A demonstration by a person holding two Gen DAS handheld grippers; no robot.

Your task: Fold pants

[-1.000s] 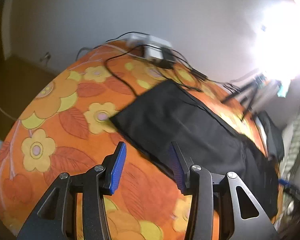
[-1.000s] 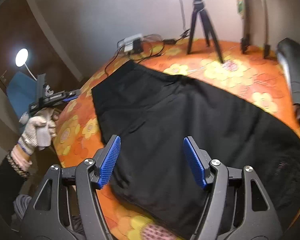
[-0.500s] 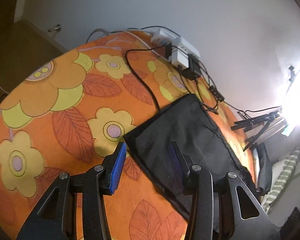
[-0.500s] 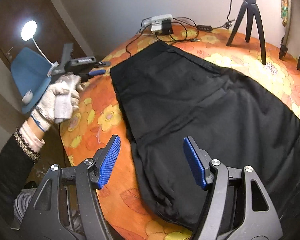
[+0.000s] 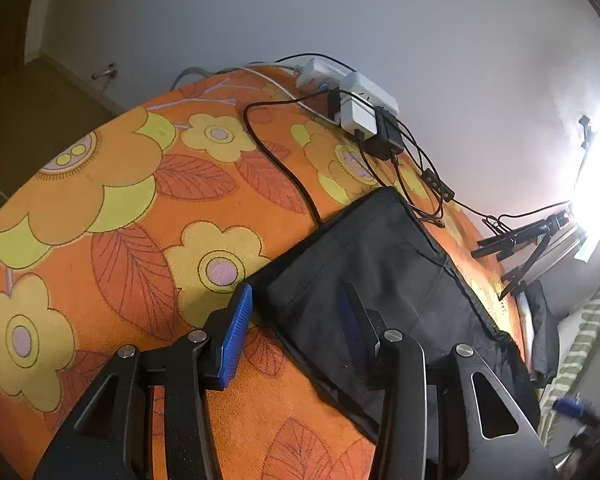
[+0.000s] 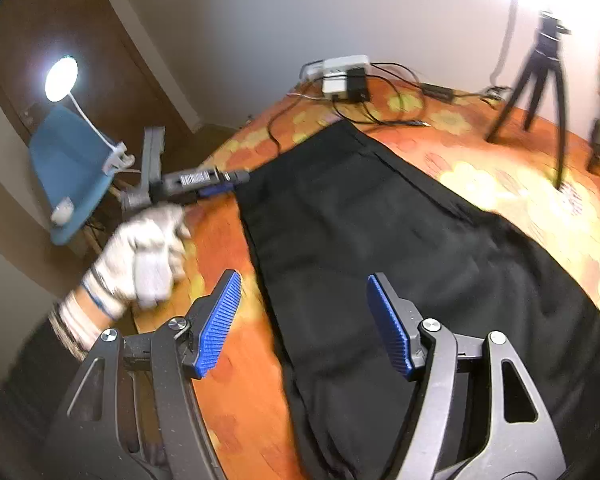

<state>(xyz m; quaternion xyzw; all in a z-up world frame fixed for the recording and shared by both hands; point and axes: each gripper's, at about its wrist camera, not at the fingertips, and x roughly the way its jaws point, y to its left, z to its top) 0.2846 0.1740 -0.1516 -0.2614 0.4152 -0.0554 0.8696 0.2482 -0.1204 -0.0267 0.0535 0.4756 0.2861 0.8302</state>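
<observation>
Black pants (image 5: 380, 264) lying flat across the orange flowered tabletop (image 5: 112, 208), centre to lower right of frame; left gripper (image 5: 296, 320) fingers spread astride the near corner hem, right gripper (image 6: 304, 320) fingers spread wide over the side edge, best lowered fully before pinching.

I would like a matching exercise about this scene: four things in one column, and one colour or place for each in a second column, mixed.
Things:
1. pants
2. cloth under the pants
3. tripod
4. power strip

Colour or place:
a. orange with yellow flowers
b. white, at the far edge by the wall, with cables plugged in
c. black, spread flat
d. stands upright on the cloth, beyond the pants

Pairs: 1-c, 2-a, 3-d, 4-b
</observation>
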